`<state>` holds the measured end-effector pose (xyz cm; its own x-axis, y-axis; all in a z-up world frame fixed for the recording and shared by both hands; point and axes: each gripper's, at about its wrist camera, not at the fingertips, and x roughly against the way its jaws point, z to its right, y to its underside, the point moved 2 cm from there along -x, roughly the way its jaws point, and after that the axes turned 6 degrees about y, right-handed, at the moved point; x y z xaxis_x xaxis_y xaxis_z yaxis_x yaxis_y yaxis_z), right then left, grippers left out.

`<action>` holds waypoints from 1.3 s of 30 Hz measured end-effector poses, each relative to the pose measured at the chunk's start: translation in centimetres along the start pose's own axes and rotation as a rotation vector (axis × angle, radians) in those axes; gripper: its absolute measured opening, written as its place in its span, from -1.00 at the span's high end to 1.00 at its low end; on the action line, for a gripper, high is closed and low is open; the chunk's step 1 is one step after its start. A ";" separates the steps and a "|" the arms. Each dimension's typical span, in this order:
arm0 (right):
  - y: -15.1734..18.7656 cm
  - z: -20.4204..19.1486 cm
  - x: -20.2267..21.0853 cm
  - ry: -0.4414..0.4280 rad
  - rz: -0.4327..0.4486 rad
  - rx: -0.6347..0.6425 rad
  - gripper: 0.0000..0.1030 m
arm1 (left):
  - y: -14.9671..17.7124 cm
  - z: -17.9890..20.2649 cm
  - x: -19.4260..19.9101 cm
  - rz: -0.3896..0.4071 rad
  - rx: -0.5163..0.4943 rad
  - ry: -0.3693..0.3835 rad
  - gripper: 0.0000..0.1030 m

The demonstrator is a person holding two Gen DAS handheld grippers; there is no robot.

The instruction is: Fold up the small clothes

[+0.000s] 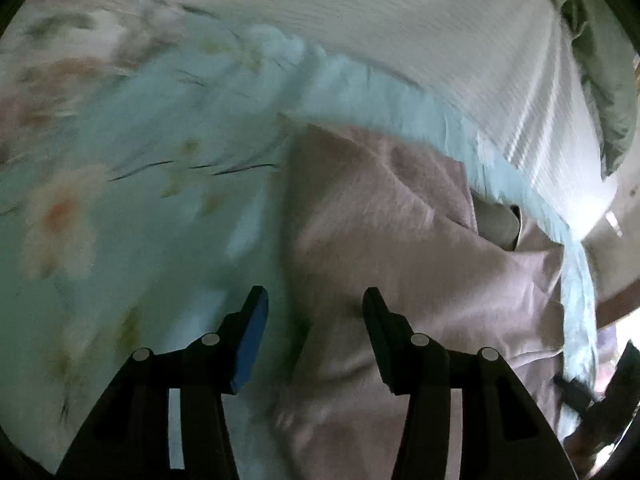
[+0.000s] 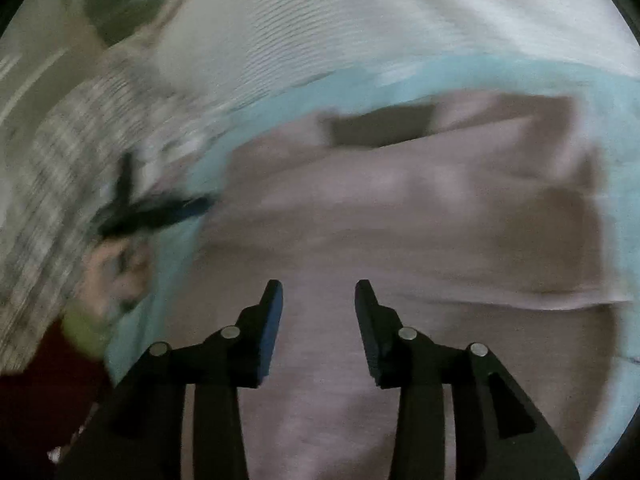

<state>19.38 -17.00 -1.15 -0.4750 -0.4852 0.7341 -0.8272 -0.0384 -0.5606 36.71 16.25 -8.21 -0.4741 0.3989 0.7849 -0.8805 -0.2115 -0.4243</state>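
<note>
A small dusty-pink garment lies spread on a pale blue flowered sheet, with a dark neck opening at its far side. My left gripper hovers open over the garment's left edge, with nothing between its pads. The right wrist view is blurred. There the same pink garment fills the middle, and my right gripper stands open above it, holding nothing. The left gripper shows at that view's left, held by a hand.
A white ribbed bedcover lies beyond the blue sheet, with a green pillow at its far right. Checked fabric and a dark red sleeve sit at the left of the right wrist view.
</note>
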 end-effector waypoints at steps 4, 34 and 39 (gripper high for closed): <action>0.4 -3.3 -3.9 -0.056 -0.054 0.036 0.24 | -2.6 -0.2 -3.1 -0.032 -0.001 0.014 0.44; 2.3 -2.1 -3.4 -0.064 -0.049 -0.074 0.24 | 9.1 1.0 3.5 0.108 -0.198 -0.045 0.36; 2.9 -0.5 -1.4 -0.034 -0.032 -0.105 0.24 | 9.8 0.0 3.6 0.068 -0.135 -0.077 0.83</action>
<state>17.47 -15.98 -3.59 -0.4390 -0.5149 0.7363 -0.8694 0.0364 -0.4929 26.37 15.55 -9.55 -0.5359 0.3171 0.7825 -0.8404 -0.1121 -0.5302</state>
